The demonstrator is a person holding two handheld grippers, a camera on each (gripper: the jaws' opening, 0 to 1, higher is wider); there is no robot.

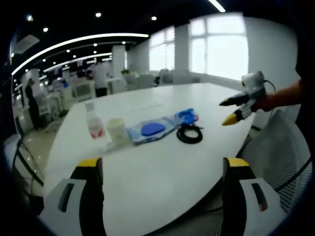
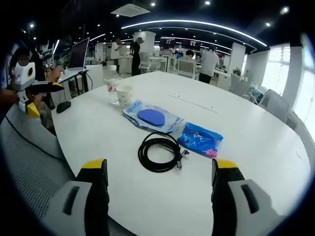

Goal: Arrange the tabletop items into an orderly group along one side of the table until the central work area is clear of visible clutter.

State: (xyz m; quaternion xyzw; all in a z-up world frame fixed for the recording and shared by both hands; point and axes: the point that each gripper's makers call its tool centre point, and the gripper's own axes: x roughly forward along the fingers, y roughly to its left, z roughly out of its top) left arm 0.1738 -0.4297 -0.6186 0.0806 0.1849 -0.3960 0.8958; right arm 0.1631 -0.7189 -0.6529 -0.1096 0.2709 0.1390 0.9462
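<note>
On the white table (image 1: 162, 191) lie a water bottle (image 1: 93, 123), a paper cup (image 1: 116, 130), a clear packet with a blue disc (image 1: 151, 130), a blue packet (image 1: 187, 116) and a coiled black cable (image 1: 190, 133). My left gripper (image 1: 163, 163) is open over the near table edge, holding nothing. A hand holds my right gripper (image 1: 224, 113) at the table's right side. In the right gripper view, the right gripper (image 2: 158, 164) stands open just short of the cable (image 2: 158, 151). Beyond it lie the blue packet (image 2: 199, 139), disc packet (image 2: 151, 118), cup (image 2: 124, 95) and bottle (image 2: 113, 88). The left gripper (image 2: 47, 98) hovers at far left.
A black mouse (image 2: 63, 106) lies on the table near its left edge, with a laptop (image 2: 78, 54) behind it. Grey mesh chairs (image 2: 34, 147) (image 1: 280, 147) stand against the table. Desks, chairs and several people fill the office beyond.
</note>
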